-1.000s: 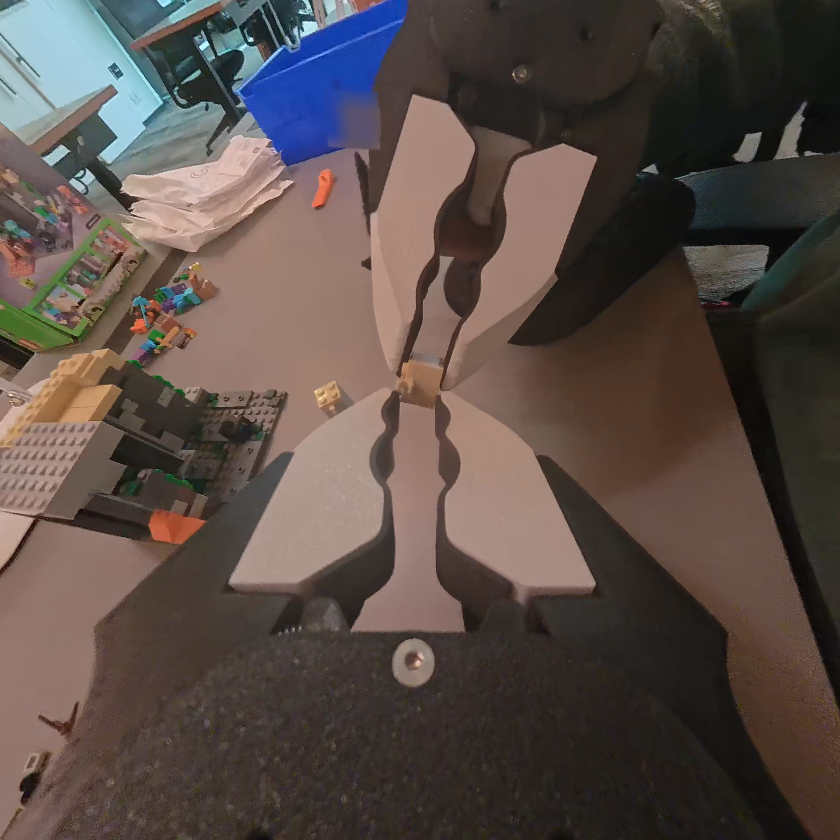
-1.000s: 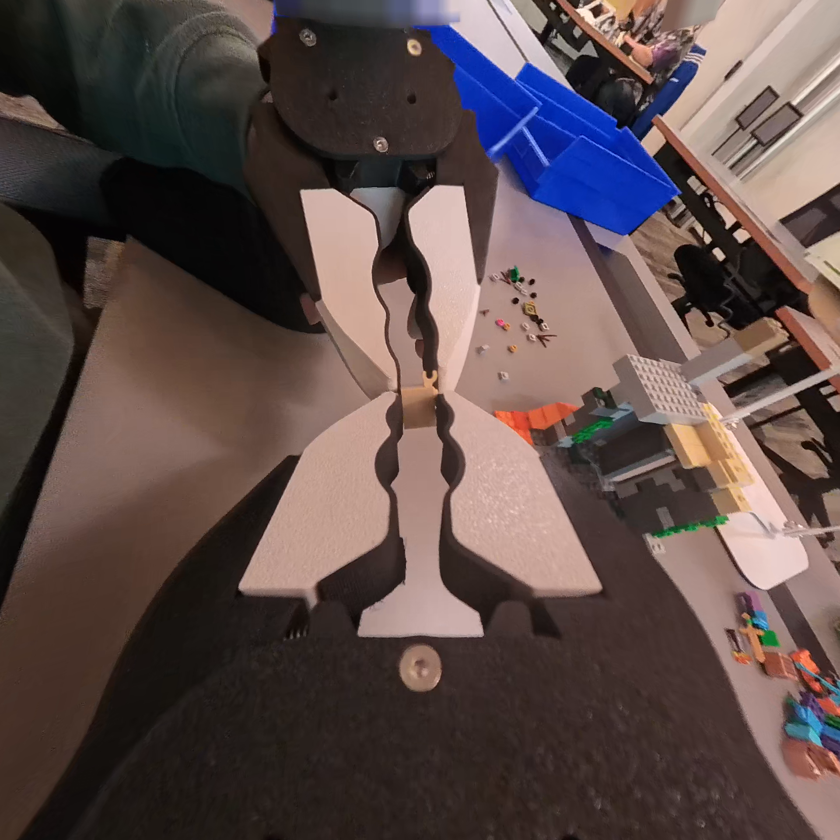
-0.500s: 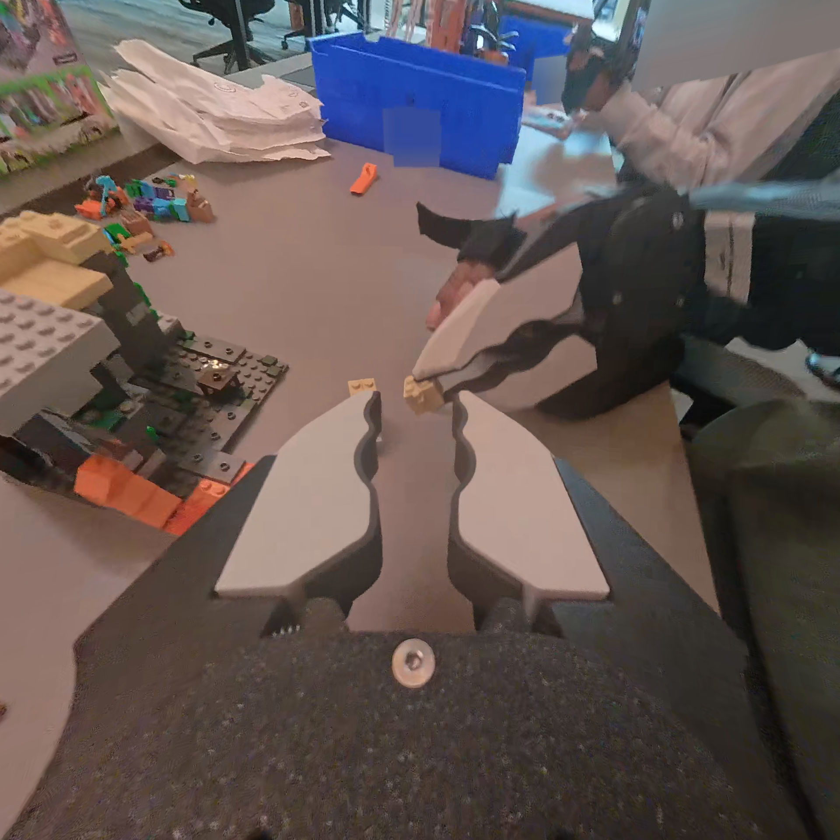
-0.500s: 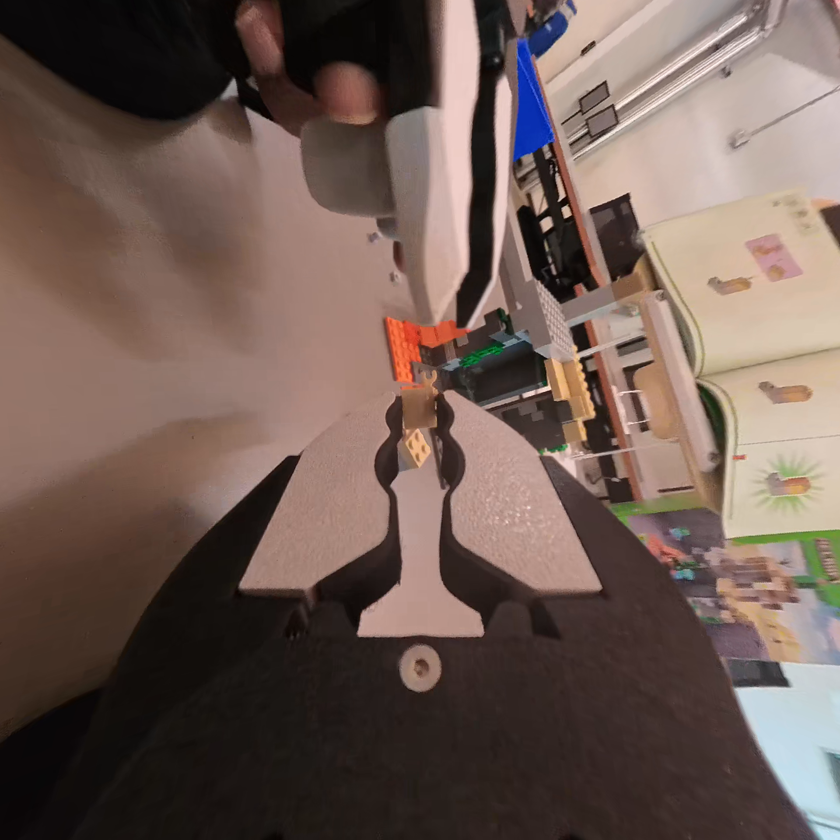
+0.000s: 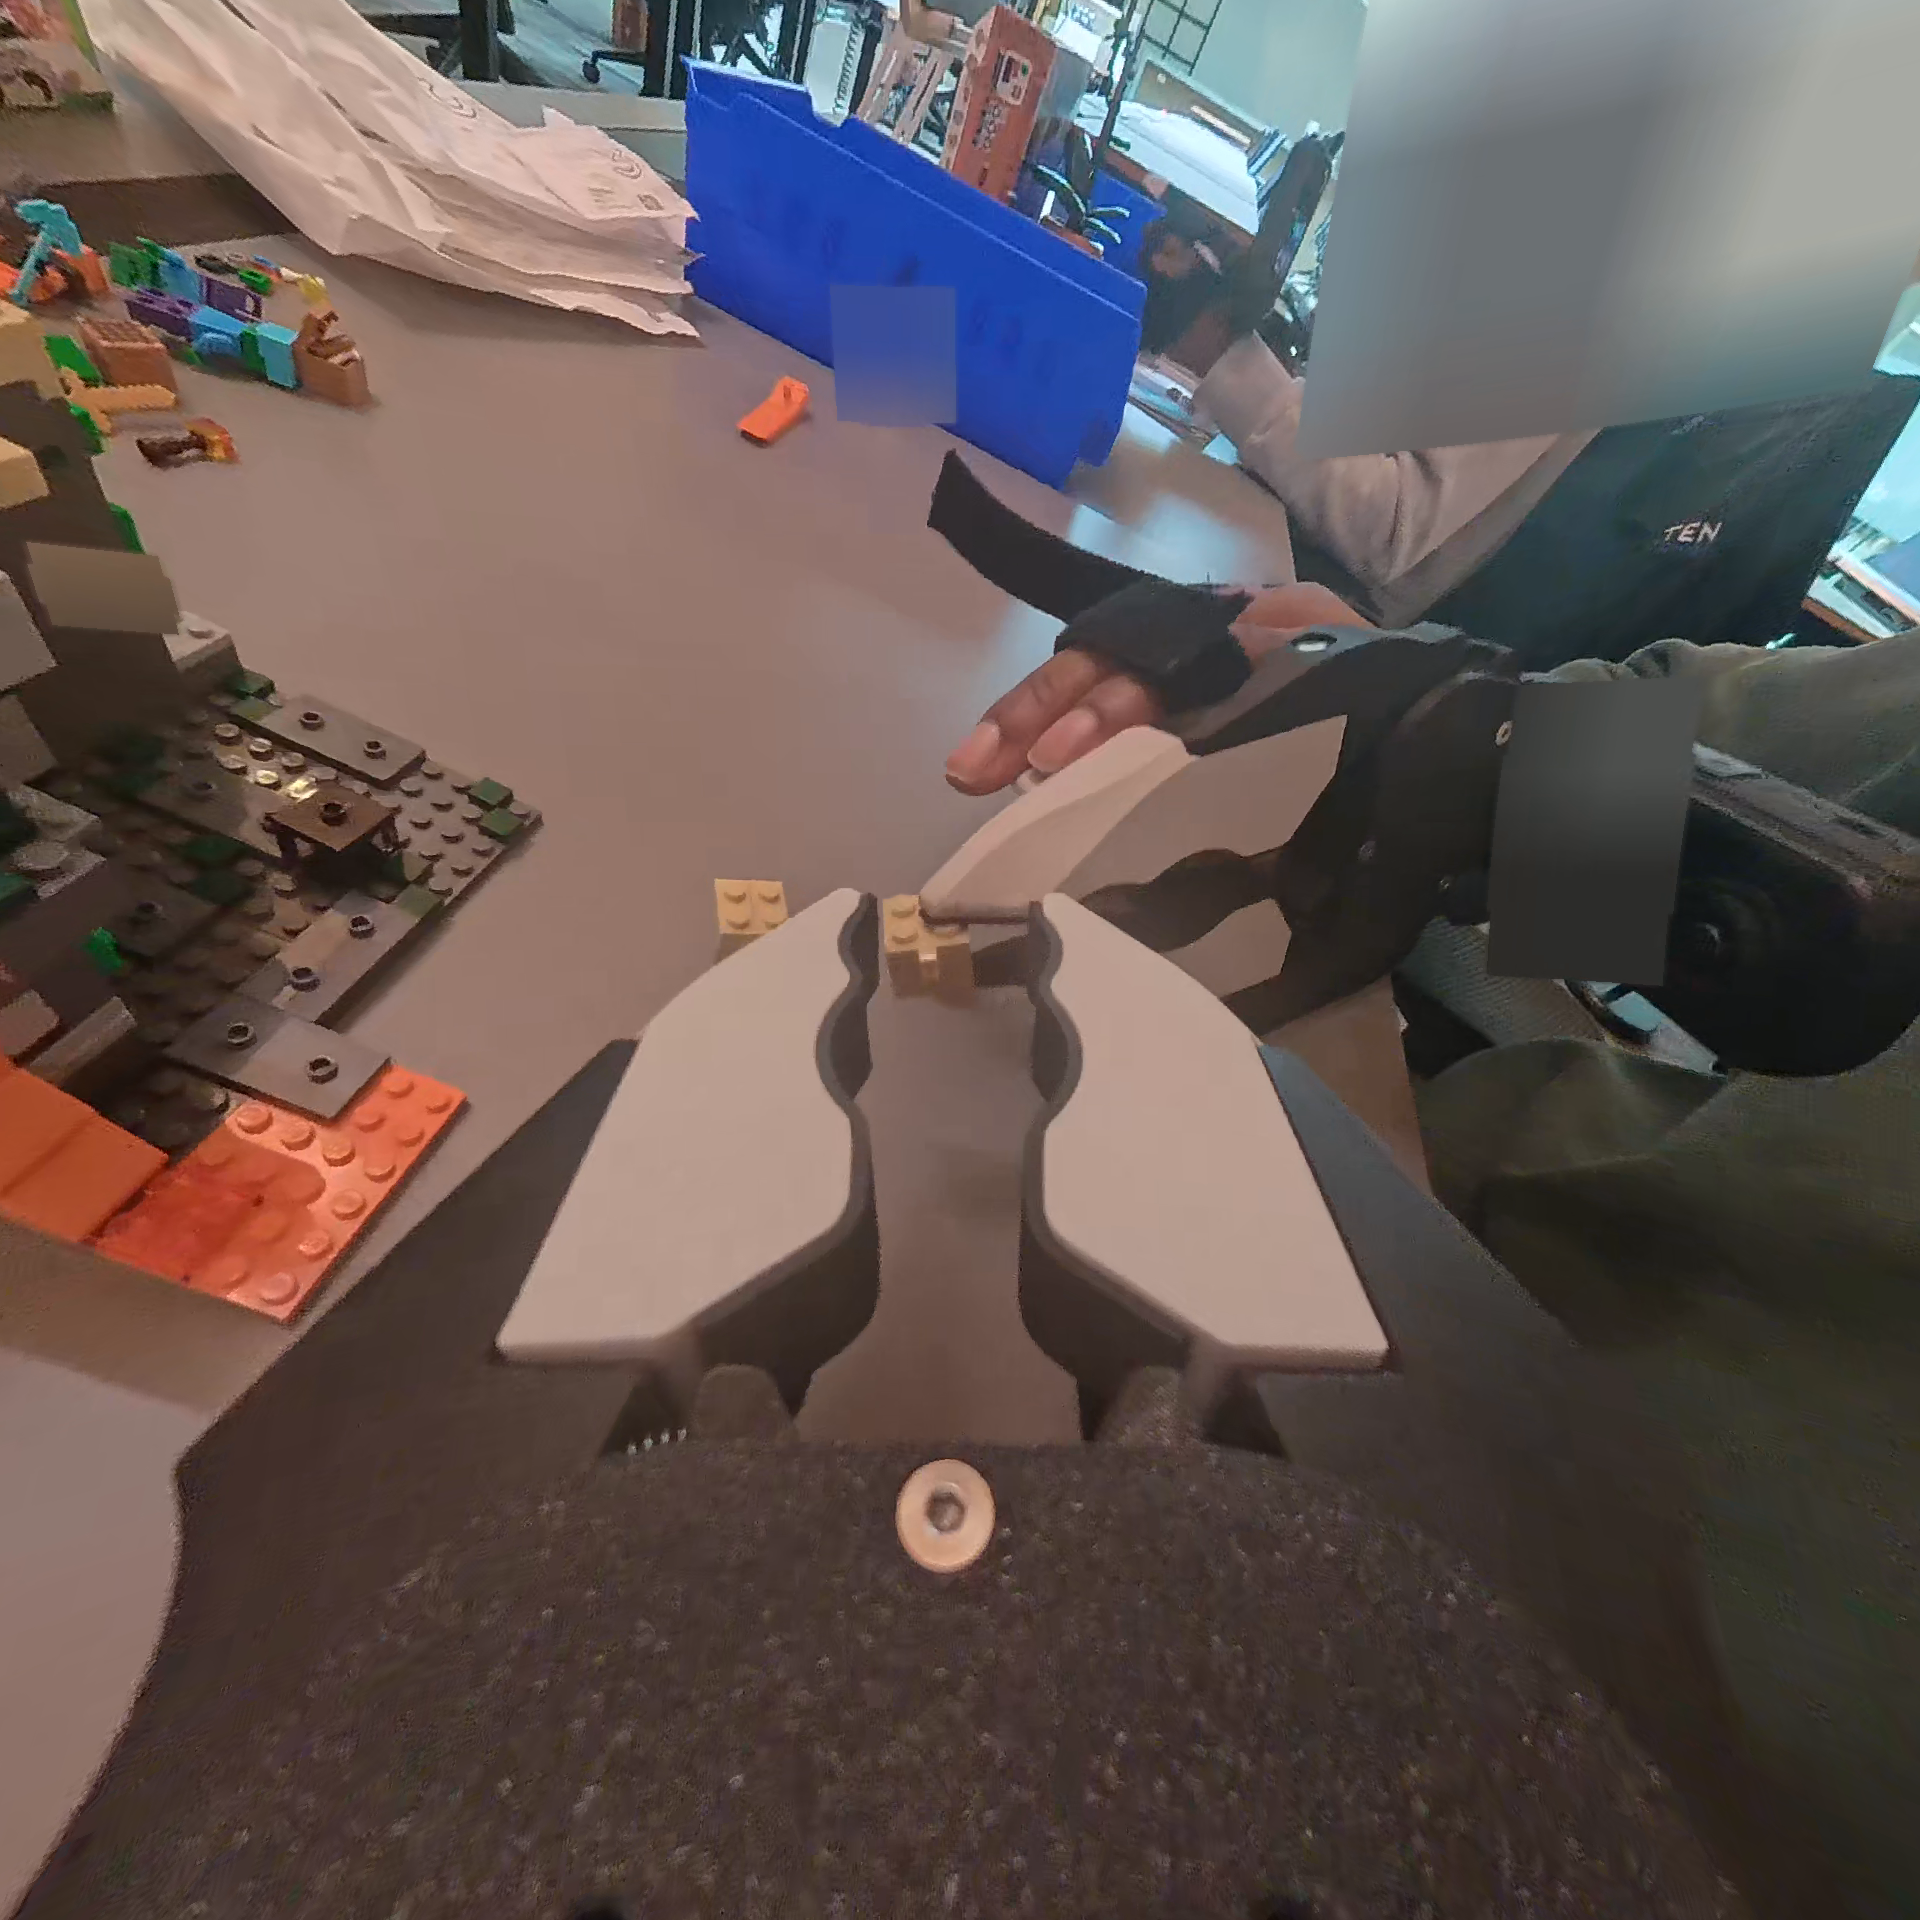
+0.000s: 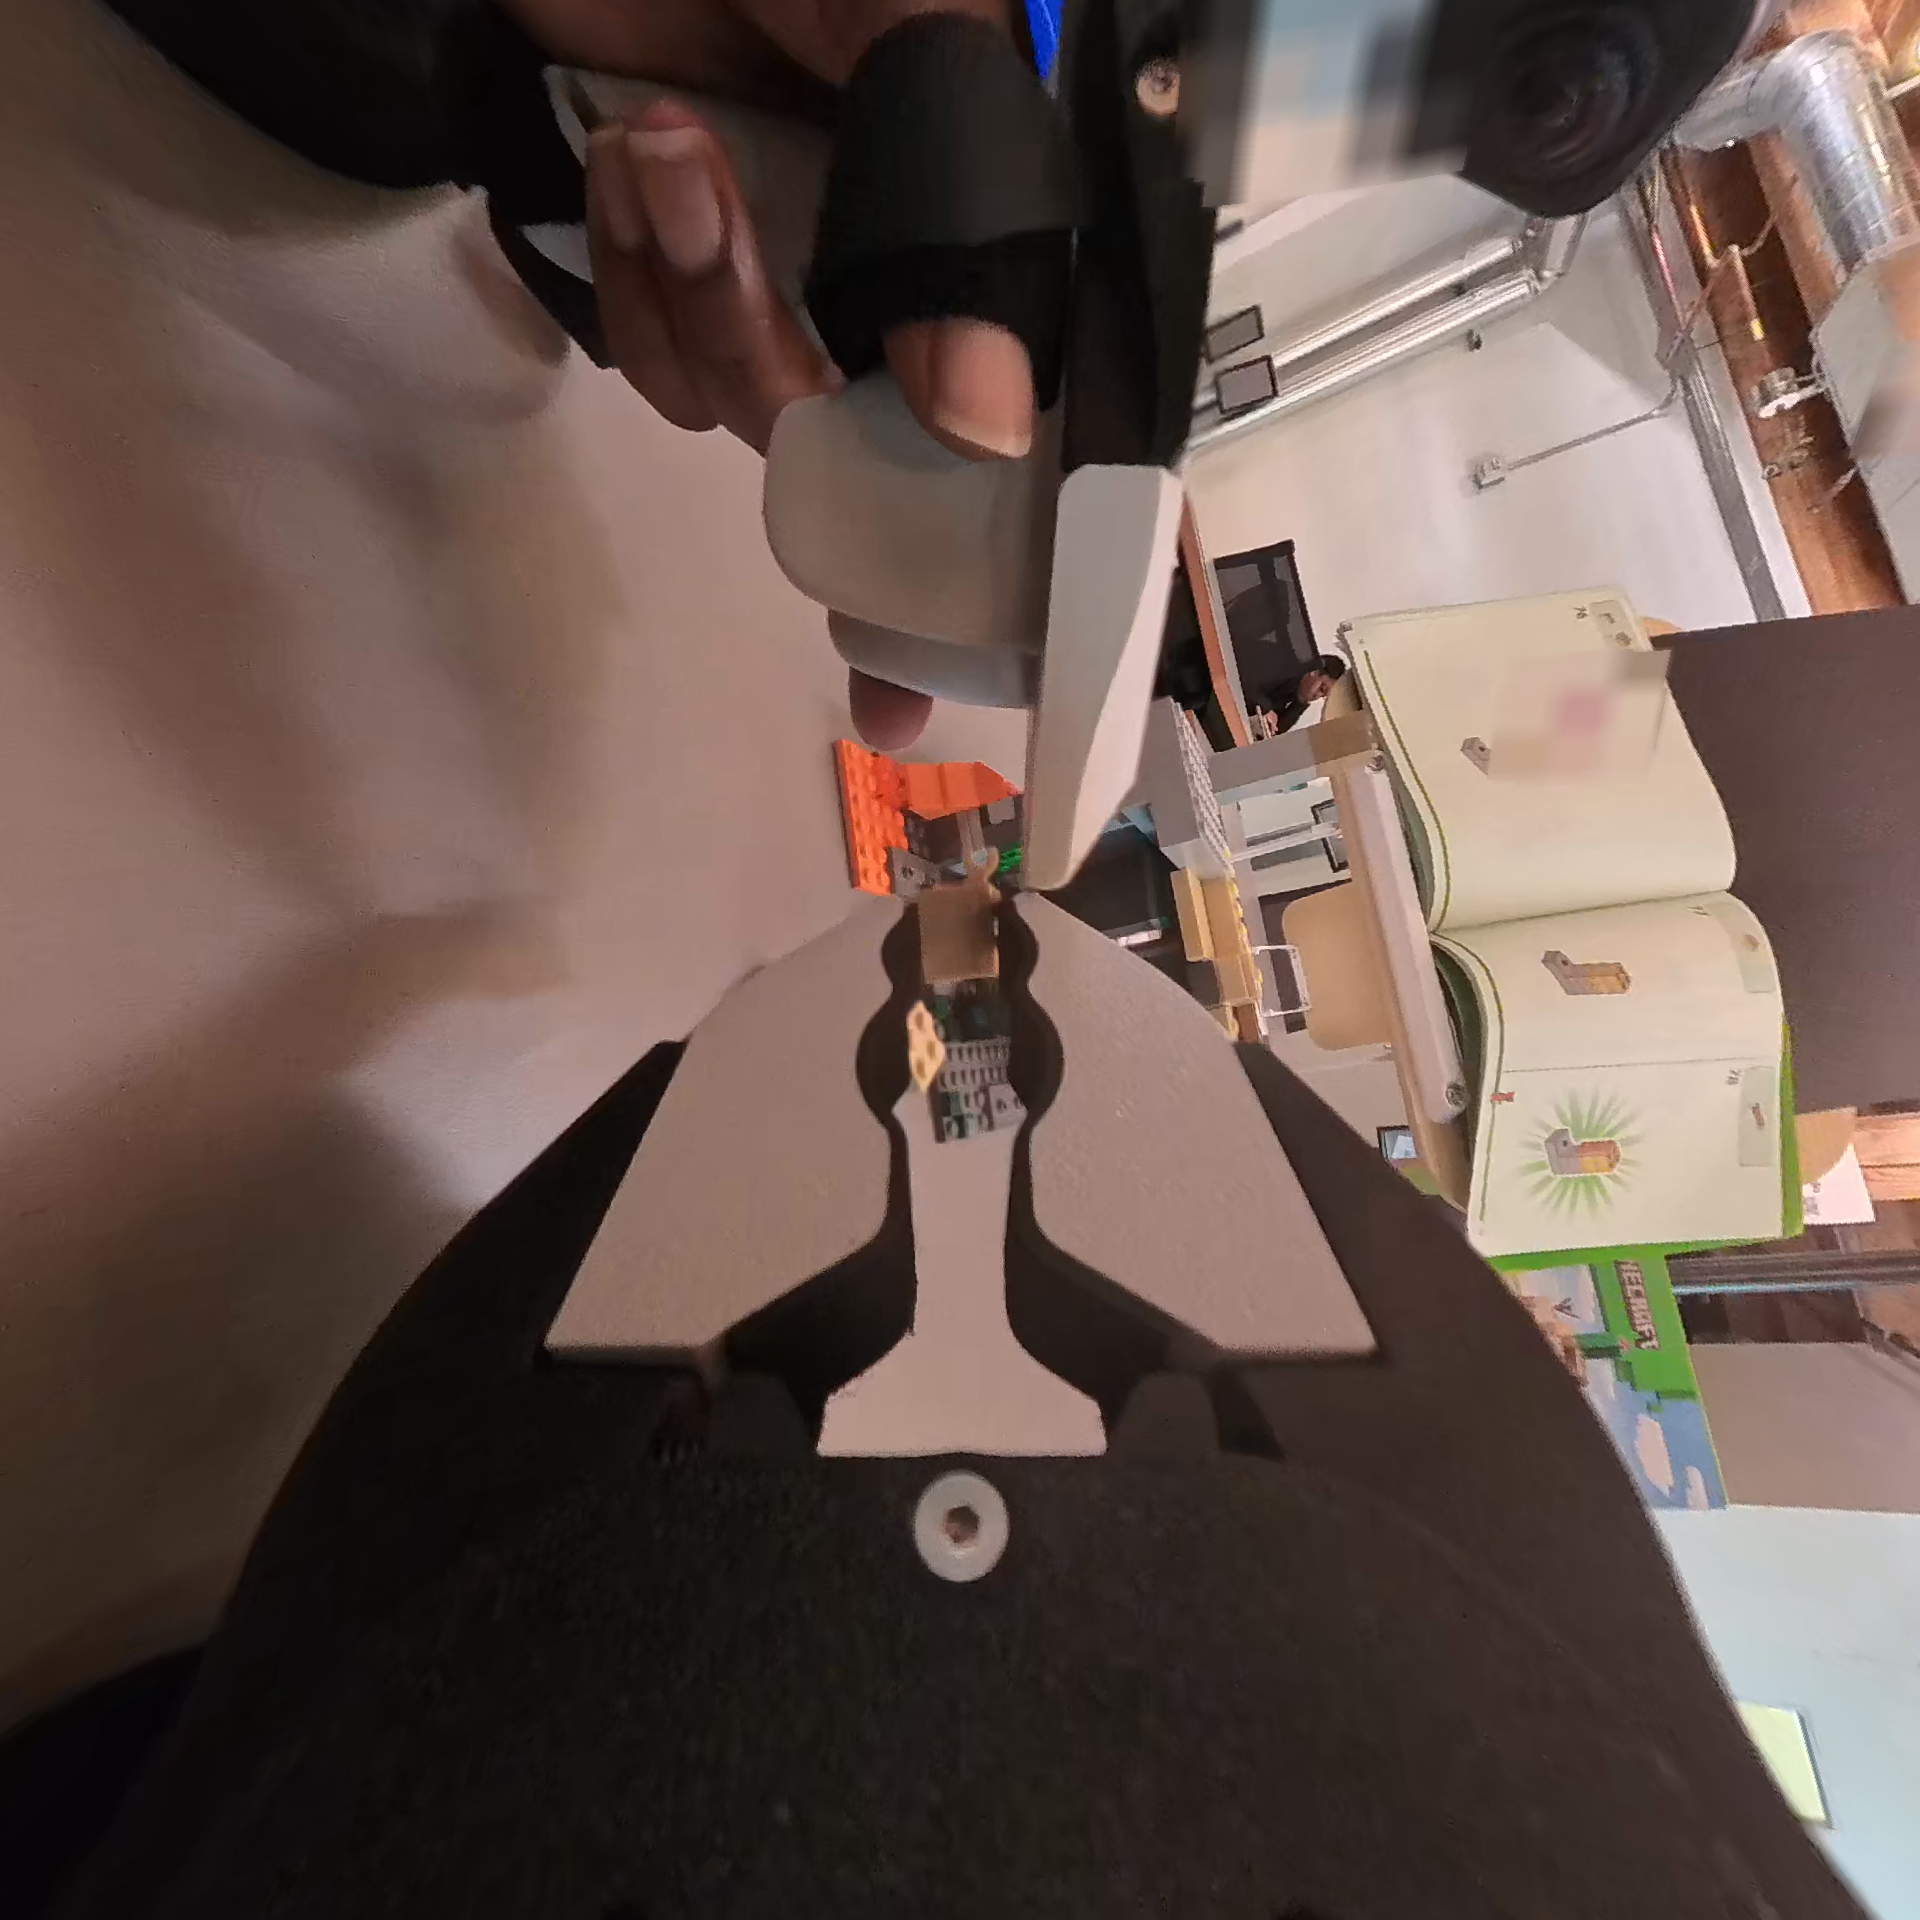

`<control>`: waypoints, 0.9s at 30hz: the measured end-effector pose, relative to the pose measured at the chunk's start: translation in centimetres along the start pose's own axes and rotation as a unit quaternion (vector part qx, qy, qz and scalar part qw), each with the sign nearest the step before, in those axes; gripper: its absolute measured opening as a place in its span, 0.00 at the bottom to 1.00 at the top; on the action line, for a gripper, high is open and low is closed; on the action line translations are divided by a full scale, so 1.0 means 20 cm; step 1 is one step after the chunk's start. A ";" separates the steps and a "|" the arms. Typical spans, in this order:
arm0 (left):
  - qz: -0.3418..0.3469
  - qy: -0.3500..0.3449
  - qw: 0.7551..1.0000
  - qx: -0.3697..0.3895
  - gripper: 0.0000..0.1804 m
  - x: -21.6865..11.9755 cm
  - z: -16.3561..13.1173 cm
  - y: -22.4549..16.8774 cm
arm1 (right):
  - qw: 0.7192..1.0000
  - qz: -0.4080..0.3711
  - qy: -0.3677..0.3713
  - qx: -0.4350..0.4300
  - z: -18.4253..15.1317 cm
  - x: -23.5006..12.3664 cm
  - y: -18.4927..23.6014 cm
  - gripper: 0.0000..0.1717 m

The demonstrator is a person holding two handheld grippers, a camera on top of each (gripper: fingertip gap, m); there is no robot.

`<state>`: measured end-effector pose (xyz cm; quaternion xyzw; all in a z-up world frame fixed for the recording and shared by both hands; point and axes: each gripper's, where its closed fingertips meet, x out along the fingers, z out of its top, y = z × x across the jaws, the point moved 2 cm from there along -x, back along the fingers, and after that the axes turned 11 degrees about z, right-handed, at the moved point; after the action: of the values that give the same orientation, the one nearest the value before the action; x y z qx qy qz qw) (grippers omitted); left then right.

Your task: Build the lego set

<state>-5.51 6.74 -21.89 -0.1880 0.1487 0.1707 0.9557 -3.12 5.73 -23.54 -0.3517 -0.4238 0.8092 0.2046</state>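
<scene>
Two handheld grippers are meeting over a grey tabletop strewn with toy bricks. The right gripper is pinching a small tan stud-topped brick assembly, its fingers pressing on it from both sides. The left gripper is standing open around that same assembly, with gaps showing on either side, gripping nothing. A second loose tan two-by-two brick is lying on the table just beside the left gripper's left fingertip. A partly built dark grey and orange brick model is sitting to the left, with a blue plastic bin beyond.

With only the fingertips gripping so small a piece, it could be twisting loose and dropping, and the left fingertip could be nudging the loose brick aside. The right wrist view is blurred and tilted, the assembly's far side is hidden behind the fingertips, and its exact shape is hard to make out.
</scene>
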 end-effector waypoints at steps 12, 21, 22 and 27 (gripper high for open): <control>0.011 0.025 0.998 0.052 0.09 0.03 -0.05 -0.02 | 1.000 -0.005 -0.022 0.008 0.02 -0.02 -0.01 0.08; 0.027 0.012 0.976 0.217 0.09 0.00 -0.10 0.01 | 0.946 0.158 -0.127 0.255 0.01 -0.03 0.01 0.11; 0.021 0.009 0.974 0.226 0.09 -0.01 -0.11 0.00 | 0.935 0.175 -0.133 0.279 0.00 -0.04 0.01 0.11; 0.013 0.003 0.965 0.262 0.09 -0.01 -0.12 -0.04 | 0.903 0.258 -0.139 0.316 0.01 -0.02 0.04 0.13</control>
<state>-5.84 5.04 -23.74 0.0707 0.1939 0.1373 0.9688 -3.00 4.95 -24.02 -0.2500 -0.0648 0.9657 0.0282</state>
